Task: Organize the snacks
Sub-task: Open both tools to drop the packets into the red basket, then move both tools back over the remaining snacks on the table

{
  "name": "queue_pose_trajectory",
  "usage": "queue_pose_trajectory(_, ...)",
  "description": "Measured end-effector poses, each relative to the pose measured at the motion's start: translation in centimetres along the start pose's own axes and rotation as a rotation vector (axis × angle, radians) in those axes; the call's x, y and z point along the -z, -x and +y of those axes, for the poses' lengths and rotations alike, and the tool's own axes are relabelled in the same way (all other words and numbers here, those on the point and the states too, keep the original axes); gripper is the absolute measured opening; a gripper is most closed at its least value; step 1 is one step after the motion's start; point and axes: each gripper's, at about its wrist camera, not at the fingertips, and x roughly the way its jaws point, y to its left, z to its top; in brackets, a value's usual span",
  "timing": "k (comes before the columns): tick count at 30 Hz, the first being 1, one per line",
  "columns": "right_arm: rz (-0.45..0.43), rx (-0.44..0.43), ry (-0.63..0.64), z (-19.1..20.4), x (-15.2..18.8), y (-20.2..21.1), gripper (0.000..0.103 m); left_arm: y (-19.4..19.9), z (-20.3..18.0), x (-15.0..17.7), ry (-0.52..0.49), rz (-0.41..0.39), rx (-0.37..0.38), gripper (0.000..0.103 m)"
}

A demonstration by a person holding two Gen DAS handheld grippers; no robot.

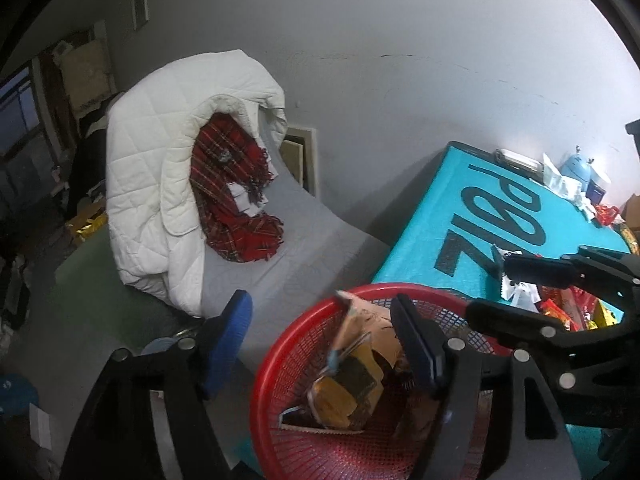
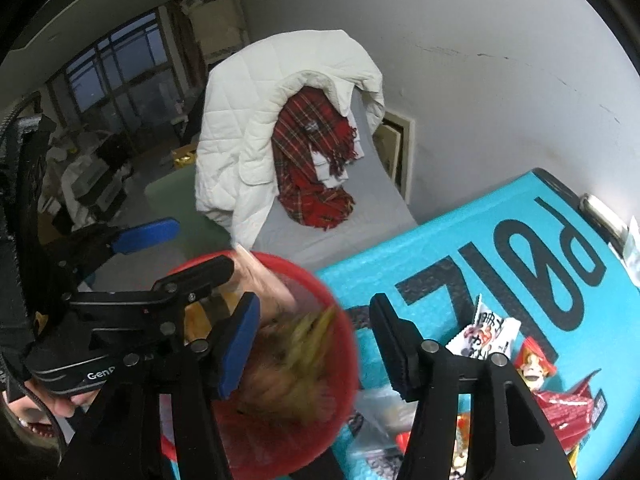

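Right wrist: red basket [image 2: 344, 364] between open claw [image 2: 316, 344] fingers.

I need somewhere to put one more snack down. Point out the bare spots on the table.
Bare: the teal cover around the black lettering, between the red basket and the wall. Crowded: the loose packets at the near right, and the far end with the clipboard.
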Motion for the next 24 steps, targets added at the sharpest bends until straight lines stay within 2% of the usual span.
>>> queue_pose_trajectory(7,-0.008,0.007,-0.005,-0.1,0.0,0.9,0.057,0.7,-0.2,0.0,0.010,0.008,0.023,0.071)
queue_pose_trajectory(24,-0.135,0.063,-0.008,0.0,0.3,8.1,0.057,7.5,-2.9,-1.0,-0.029,-0.121,0.022,0.071)
